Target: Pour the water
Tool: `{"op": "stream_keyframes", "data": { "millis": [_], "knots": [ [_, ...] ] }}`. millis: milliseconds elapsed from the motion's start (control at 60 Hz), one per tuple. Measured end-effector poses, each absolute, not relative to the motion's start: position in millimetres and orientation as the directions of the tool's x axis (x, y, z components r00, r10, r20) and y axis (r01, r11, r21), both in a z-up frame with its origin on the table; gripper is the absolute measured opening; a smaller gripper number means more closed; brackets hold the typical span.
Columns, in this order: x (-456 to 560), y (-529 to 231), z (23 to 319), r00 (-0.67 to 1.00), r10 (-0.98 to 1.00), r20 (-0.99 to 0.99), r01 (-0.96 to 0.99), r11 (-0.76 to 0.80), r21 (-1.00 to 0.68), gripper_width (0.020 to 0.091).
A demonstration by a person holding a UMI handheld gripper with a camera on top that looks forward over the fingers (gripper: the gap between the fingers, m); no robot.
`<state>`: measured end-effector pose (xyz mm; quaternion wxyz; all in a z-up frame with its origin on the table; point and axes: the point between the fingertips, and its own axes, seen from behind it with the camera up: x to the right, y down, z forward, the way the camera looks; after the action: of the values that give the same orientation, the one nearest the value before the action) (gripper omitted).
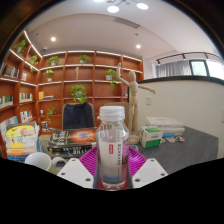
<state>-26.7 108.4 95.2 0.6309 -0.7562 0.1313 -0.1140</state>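
**Operator A:** Report the tongs first.

**Operator B:** We are viewing the gripper [111,170] at the bottom centre of the frame. Its two white fingers [76,172] are flanking a clear water bottle [112,140], and the magenta pads [92,160] are sitting against the bottle's lower sides. We are reading this as the tongs grasping the bottle.

**Operator A:** Bottle position and attitude?

**Operator B:** We are seeing it standing upright at the centre of the frame, between the fingers, with a white cap on top and a label band around its lower body.

**Operator A:** Proceed outward.

**Operator B:** We are noting a white cup [38,160] at lower left, just beside the left finger. A dark table [195,150] is extending toward lower right, carrying a green-and-white box [152,136]. A wooden mannequin figure [132,96] is standing behind the bottle, right of centre. Wooden shelves [60,75] with potted plants [78,93] are filling the upper left.
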Motion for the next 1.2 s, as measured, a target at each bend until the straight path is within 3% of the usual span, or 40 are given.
{"op": "stream_keyframes", "data": {
  "millis": [117,200,283,517,917,1200],
  "knots": [
    [-25,104,90,0.934,-0.357,-0.035,-0.100,-0.166,-0.981,0.0527],
    [-39,101,79,0.950,-0.300,-0.082,-0.149,-0.207,-0.967,0.0759],
    [-54,92,82,0.959,-0.249,-0.132,-0.183,-0.193,-0.964,0.0860],
    [-87,12,90,0.984,-0.152,-0.090,-0.129,-0.276,-0.953,0.0868],
    [-89,-94,164,0.985,-0.172,0.001,-0.040,-0.233,-0.972,0.0867],
    [-99,-110,162,0.992,-0.124,-0.005,-0.036,-0.251,-0.967,0.0867]
  ]
}}
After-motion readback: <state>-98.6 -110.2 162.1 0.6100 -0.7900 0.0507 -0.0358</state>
